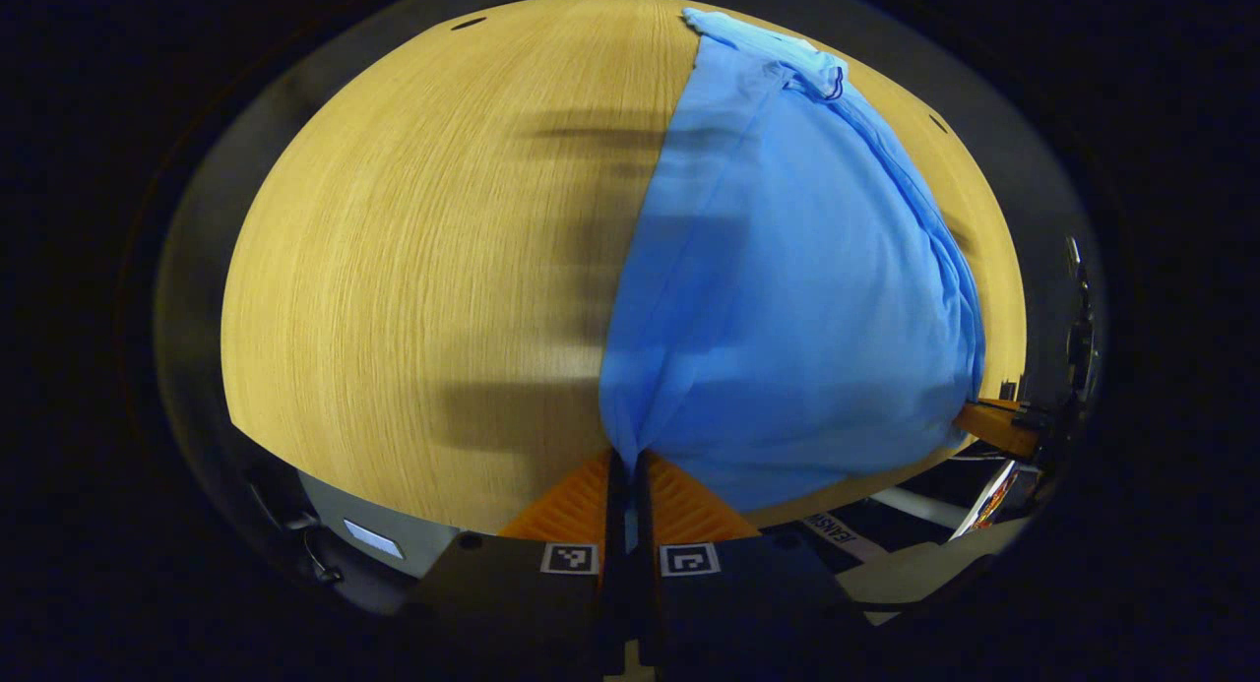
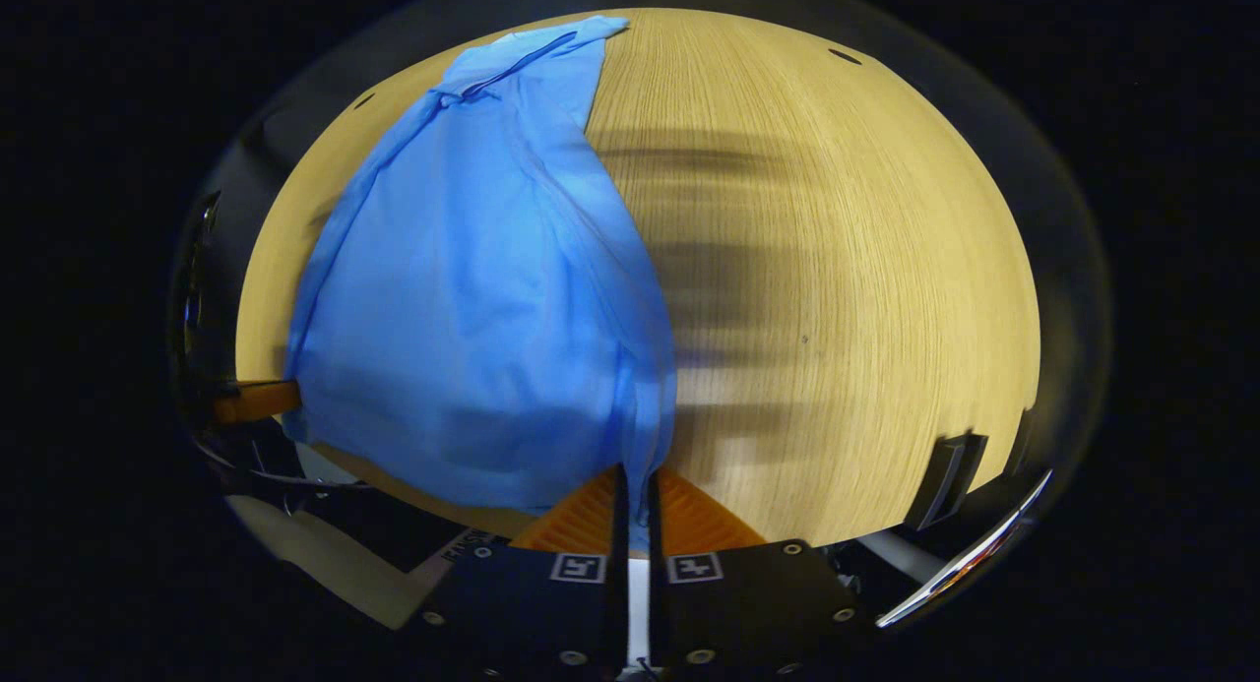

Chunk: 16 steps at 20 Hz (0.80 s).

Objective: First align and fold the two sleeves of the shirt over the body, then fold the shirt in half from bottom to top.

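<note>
We judge the light, limp blue cotton shirt (image 1: 787, 298) best held at its hem corners, where the left gripper (image 1: 627, 458) and right gripper (image 2: 638, 477) each sit clamped on it at lower centre.

We are finding no words or numbers that we can read with confidence. We are seeing two square black-and-white coded markers (image 1: 569, 558) on the body of the left gripper (image 1: 627, 456), one behind each finger, and two like markers (image 2: 577, 567) on the right gripper (image 2: 635, 475). We are noticing a pale strip with dark printed letters (image 1: 835, 532) below the table edge, too small and turned to make out. The blue shirt (image 1: 787, 298) is showing no print.
</note>
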Each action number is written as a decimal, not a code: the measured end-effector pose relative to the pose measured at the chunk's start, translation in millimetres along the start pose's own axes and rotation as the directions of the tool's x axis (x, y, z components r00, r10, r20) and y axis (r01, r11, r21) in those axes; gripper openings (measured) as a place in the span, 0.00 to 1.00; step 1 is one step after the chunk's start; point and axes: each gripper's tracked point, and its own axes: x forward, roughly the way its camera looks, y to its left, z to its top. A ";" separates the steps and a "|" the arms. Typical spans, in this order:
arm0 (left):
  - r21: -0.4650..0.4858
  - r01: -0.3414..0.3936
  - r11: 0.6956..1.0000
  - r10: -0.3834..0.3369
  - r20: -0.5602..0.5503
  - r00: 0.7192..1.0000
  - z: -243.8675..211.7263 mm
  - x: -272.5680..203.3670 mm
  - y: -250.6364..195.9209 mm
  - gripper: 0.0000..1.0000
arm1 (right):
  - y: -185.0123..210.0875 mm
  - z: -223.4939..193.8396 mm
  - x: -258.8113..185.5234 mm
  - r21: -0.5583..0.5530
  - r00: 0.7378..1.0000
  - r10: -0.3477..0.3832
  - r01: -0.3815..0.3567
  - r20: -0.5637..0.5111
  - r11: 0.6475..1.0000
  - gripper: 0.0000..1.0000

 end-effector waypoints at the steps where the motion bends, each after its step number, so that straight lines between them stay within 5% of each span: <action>1: 0.014 0.007 1.000 -0.008 0.019 1.000 6.2 -0.7 -1.7 0.08 | -0.1 0.2 -1.2 0.009 1.000 0.003 -0.003 0.000 1.000 0.04; 6: 0.037 0.010 0.999 -0.012 0.074 0.997 28.1 -19.2 -0.5 0.04 | 1.0 22.7 -21.6 0.069 0.998 0.047 -0.049 0.033 0.996 0.01; 16: 0.070 0.040 0.997 -0.059 0.287 0.956 173.7 -65.3 -16.9 0.05 | 1.1 169.8 -76.4 0.007 0.960 0.057 -0.061 0.274 0.998 0.01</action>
